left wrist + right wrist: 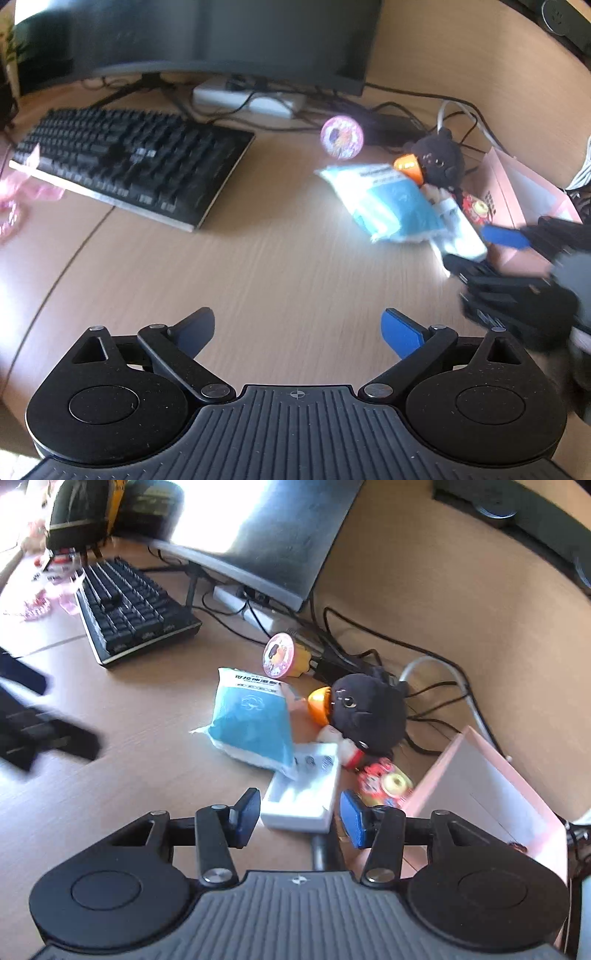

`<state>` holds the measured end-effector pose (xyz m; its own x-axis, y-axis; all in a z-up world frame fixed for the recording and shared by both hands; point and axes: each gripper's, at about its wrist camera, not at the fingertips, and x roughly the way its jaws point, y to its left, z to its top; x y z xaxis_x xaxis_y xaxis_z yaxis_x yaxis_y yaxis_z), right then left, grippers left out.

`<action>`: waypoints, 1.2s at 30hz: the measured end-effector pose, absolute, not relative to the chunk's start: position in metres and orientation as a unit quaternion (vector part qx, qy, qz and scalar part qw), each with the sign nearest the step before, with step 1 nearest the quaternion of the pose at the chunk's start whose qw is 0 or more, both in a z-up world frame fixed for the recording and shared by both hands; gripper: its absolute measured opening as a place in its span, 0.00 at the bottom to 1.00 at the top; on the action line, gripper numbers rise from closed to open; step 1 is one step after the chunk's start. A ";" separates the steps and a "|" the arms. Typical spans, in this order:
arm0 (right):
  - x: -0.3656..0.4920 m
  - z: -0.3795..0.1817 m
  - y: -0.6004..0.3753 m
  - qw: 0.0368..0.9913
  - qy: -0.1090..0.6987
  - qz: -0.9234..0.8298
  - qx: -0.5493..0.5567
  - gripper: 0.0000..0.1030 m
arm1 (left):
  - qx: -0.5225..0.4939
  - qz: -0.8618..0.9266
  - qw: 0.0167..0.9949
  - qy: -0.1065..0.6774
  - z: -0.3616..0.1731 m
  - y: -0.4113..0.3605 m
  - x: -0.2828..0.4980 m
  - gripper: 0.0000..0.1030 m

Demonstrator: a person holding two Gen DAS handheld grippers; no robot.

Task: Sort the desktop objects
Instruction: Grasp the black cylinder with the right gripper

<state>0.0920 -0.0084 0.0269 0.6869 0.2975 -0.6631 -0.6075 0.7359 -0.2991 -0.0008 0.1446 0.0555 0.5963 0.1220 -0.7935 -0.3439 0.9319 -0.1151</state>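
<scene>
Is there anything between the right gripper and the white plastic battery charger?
Nothing visible: the right gripper has open jaws around the near end of the white plastic battery charger. The blue-and-white wipes packet overlaps only its far end.

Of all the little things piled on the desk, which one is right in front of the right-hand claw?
The white plastic battery charger: it lies between the right gripper's open fingers, untouched; the blue packet and black plush toy lie farther off.

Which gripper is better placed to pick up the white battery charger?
Right. The right gripper has its open jaws on both sides of the white battery charger; the left gripper is over bare desk.
</scene>
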 end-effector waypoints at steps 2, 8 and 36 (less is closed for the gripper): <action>0.097 0.018 0.001 0.882 0.303 0.243 -0.267 0.52 | -0.133 0.128 0.883 0.431 0.053 0.145 -0.008 0.97; 0.096 0.012 -0.001 0.881 0.315 0.245 -0.256 0.49 | -0.132 0.113 0.884 0.434 0.048 0.147 -0.010 0.97; 0.026 0.017 -0.103 0.856 0.369 0.266 -0.246 0.21 | -0.114 0.022 0.881 0.458 0.033 0.102 -0.026 0.98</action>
